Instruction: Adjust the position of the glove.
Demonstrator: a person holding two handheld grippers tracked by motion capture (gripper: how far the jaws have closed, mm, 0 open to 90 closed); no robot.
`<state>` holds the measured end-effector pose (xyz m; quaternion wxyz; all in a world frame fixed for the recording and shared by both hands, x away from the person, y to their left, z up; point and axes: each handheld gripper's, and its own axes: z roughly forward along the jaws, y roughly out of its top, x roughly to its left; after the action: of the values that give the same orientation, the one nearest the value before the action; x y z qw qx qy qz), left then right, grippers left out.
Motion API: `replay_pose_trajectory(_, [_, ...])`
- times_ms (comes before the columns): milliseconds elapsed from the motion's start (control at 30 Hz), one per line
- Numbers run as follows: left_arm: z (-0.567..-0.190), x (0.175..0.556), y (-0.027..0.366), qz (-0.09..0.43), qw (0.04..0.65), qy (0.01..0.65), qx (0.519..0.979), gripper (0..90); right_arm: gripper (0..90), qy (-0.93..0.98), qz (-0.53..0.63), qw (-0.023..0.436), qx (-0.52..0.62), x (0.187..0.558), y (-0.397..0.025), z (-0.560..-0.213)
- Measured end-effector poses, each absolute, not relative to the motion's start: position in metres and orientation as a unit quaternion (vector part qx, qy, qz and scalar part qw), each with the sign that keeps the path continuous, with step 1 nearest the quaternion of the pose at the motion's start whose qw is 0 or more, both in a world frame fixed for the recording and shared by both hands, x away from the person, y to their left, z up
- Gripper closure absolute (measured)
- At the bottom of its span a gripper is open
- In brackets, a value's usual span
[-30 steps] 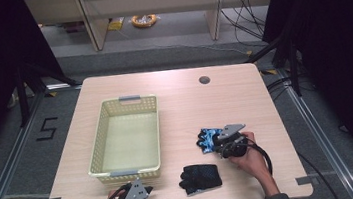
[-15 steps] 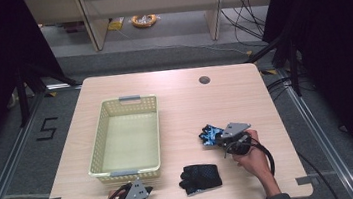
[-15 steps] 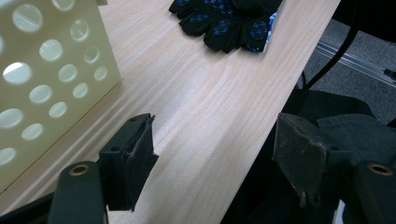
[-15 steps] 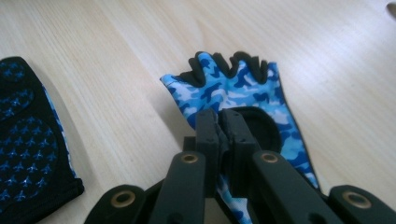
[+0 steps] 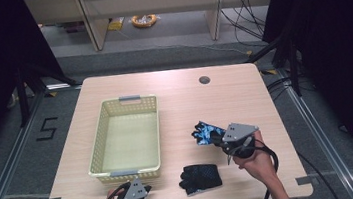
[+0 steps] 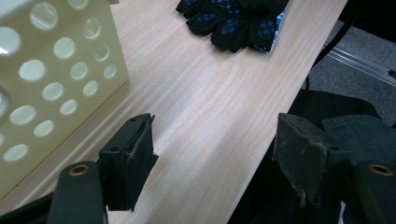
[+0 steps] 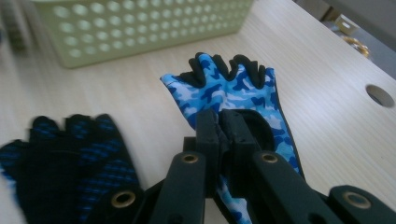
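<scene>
- Gripping the cuff end of the blue camouflage glove (image 7: 224, 93), the right gripper (image 7: 223, 135) had its jaws clamped together on the fabric; the glove lay flat on the table (image 5: 173, 87), right of the basket (image 5: 104, 138), fingers pointing toward it.
- Likely reason for the cuff hold: it lets the glove trail freely if lifted toward the basket.
- Left gripper (image 6: 215, 154) sat at the table's near edge, near-left of centre, jaws spread wide, holding nothing; apparently parked clear.
- Black glove with blue dots (image 5: 201, 177) lay near the front edge, between the two grippers, untouched.
- Cream perforated basket looked empty in the high view.
</scene>
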<state>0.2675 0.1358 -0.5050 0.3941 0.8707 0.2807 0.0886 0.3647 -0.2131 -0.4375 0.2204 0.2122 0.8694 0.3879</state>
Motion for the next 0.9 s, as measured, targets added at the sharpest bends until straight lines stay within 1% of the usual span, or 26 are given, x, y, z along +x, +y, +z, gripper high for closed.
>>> replay_pose_trajectory(100, [-0.506,0.266,0.135,0.082,0.404,0.295,0.862,26.9,86.8,0.875,0.391,0.212,0.188,0.35,-0.205,-0.433])
replay_pose_trajectory(167, [-0.504,0.268,0.137,0.086,0.397,0.282,0.869,26.1,86.8,0.877,0.392,0.207,0.184,0.341,-0.2,-0.431])
replay_pose_trajectory(200, [-0.505,0.267,0.136,0.081,0.402,0.294,0.864,26.0,86.8,0.878,0.394,0.209,0.174,0.34,-0.199,-0.43])
replay_pose_trajectory(333, [-0.504,0.268,0.137,0.09,0.399,0.287,0.866,25.3,86.8,0.881,0.397,0.189,0.173,0.325,-0.193,-0.433])
replay_pose_trajectory(467, [-0.505,0.267,0.136,0.082,0.406,0.298,0.86,24.9,86.7,0.886,0.395,0.175,0.168,0.311,-0.187,-0.438])
replay_pose_trajectory(533, [-0.503,0.269,0.138,0.088,0.399,0.284,0.867,24.9,86.8,0.888,0.394,0.175,0.161,0.309,-0.186,-0.439])
replay_pose_trajectory(667, [-0.503,0.269,0.138,0.088,0.398,0.284,0.868,24.8,86.7,0.89,0.396,0.166,0.153,0.299,-0.183,-0.442])
replay_pose_trajectory(733, [-0.504,0.268,0.136,0.081,0.403,0.301,0.86,24.8,86.8,0.89,0.395,0.167,0.153,0.297,-0.183,-0.443])
replay_pose_trajectory(833, [-0.505,0.267,0.136,0.08,0.404,0.3,0.861,24.8,86.7,0.893,0.393,0.161,0.15,0.291,-0.18,-0.446])
replay_pose_trajectory(900, [-0.504,0.269,0.138,0.089,0.393,0.29,0.868,24.8,86.7,0.894,0.393,0.157,0.149,0.288,-0.179,-0.448])
